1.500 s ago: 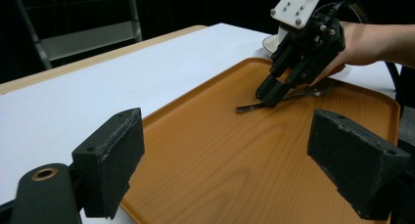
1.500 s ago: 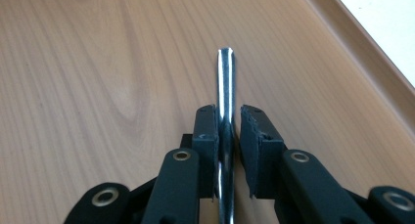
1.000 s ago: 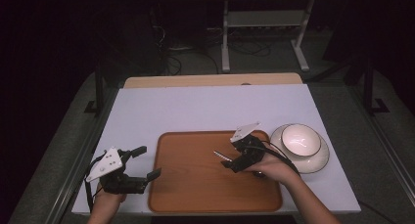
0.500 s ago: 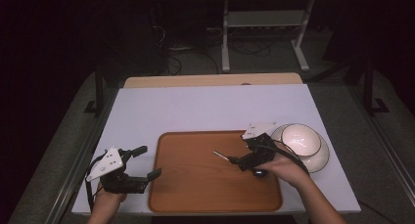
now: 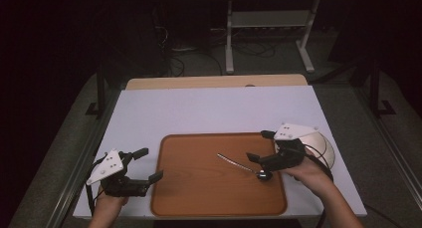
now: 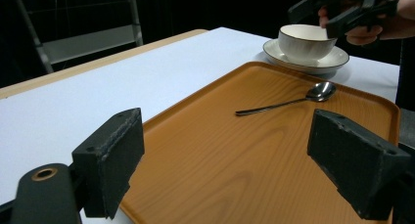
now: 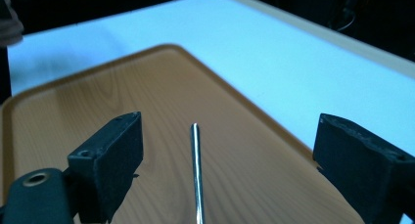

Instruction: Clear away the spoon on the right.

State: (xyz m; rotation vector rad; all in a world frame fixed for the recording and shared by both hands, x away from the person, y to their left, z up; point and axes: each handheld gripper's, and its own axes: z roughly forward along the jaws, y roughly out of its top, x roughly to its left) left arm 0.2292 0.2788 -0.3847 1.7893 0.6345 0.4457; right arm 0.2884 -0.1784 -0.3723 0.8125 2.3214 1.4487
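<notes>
A metal spoon (image 5: 243, 165) lies on the brown wooden tray (image 5: 199, 193), bowl end toward the right rim. My right gripper (image 5: 259, 146) hovers open just above that end. In the right gripper view the spoon's handle (image 7: 195, 170) runs up between the two spread jaws of the right gripper (image 7: 230, 143) without touching them. My left gripper (image 5: 149, 164) rests open at the tray's left edge with nothing between its fingers. From the left gripper view the spoon (image 6: 288, 102) lies across the tray (image 6: 210, 165), with the right gripper (image 6: 318, 16) above it.
A white bowl (image 6: 303, 40) on a saucer (image 6: 337, 62) stands just right of the tray, partly behind my right hand in the high view (image 5: 323, 146). The white tabletop (image 5: 214, 111) stretches behind the tray. A metal stand (image 5: 268, 19) is on the floor beyond.
My right gripper has drawn back to the right, toward the bowl, along the spoon. The spoon itself stays where it was on the tray. The left gripper has not moved.
</notes>
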